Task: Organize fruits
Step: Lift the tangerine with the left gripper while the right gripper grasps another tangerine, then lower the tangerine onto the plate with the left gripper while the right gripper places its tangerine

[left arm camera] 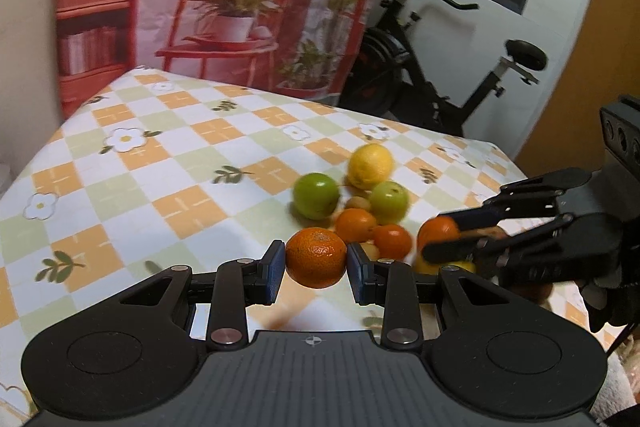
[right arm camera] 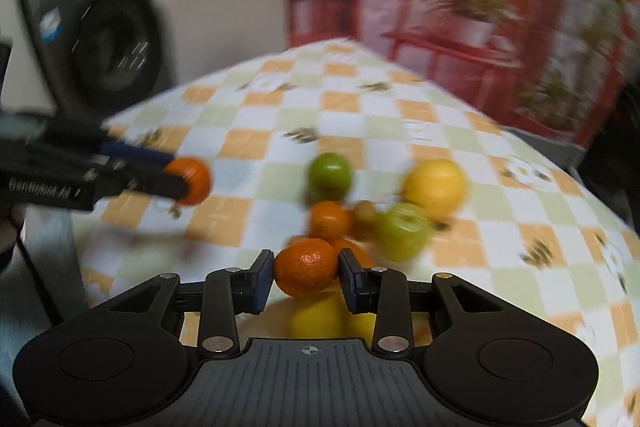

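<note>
Both claws grip fruit: left gripper (left arm camera: 316,263) clamps one orange (left arm camera: 316,259), right gripper (right arm camera: 306,273) clamps another orange (right arm camera: 306,269). Beyond them, green apples (left arm camera: 315,195), a lemon (left arm camera: 370,166) and more oranges cluster touching on the checkered tablecloth (left arm camera: 160,163).

This looks like a room in a home. Ahead of the claw stands a table under a checked flower-print cloth (left arm camera: 160,163), with an exercise bike (left arm camera: 432,67) beyond it, a printed backdrop of a red chair and potted plant (left arm camera: 236,11), and a front-loading washing machine (right arm camera: 108,39) off to the left.
</note>
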Available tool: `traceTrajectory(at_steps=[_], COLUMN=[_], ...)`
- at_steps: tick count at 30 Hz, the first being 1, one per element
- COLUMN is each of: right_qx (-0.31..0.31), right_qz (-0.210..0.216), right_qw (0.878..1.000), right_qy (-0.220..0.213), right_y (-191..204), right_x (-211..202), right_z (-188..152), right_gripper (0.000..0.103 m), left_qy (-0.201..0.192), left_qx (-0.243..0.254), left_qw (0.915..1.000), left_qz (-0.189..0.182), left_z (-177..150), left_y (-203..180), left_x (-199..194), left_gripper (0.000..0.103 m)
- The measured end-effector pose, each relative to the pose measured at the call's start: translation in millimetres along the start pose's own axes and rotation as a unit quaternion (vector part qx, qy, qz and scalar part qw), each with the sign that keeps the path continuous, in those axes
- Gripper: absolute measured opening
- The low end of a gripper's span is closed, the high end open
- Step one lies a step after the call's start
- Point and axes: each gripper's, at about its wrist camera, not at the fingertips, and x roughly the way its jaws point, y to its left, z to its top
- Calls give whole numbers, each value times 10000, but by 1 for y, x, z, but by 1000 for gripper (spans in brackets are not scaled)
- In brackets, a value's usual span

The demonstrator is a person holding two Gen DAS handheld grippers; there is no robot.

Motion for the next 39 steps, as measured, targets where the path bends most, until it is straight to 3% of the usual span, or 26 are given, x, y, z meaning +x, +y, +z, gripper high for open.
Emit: traceTrajectory(at_steps=[7, 19, 29, 39], right_qx=[1099, 1348, 1770, 1962], right_qz=[-212, -181, -290, -302], right_qw=[9912, 9842, 9807, 9795], right_qy=[-699, -1133, -776, -348], right_y=[-36, -30, -31, -35], right_x=[-54, -101, -118, -98], right_z=[-47, -91, -141, -151], right_gripper=[32, 32, 32, 32], left_qy=[226, 720, 993, 1079], left_qx=[306, 820, 1208, 1432], left_qw=[9984, 9913, 9850, 9824], left_qz=[-408, -741, -729, -529], left_z=[-2, -19, -33, -36], left_y=[-34, -77, -97, -97], left_x=[14, 29, 40, 53], left_gripper=[35, 35, 35, 35])
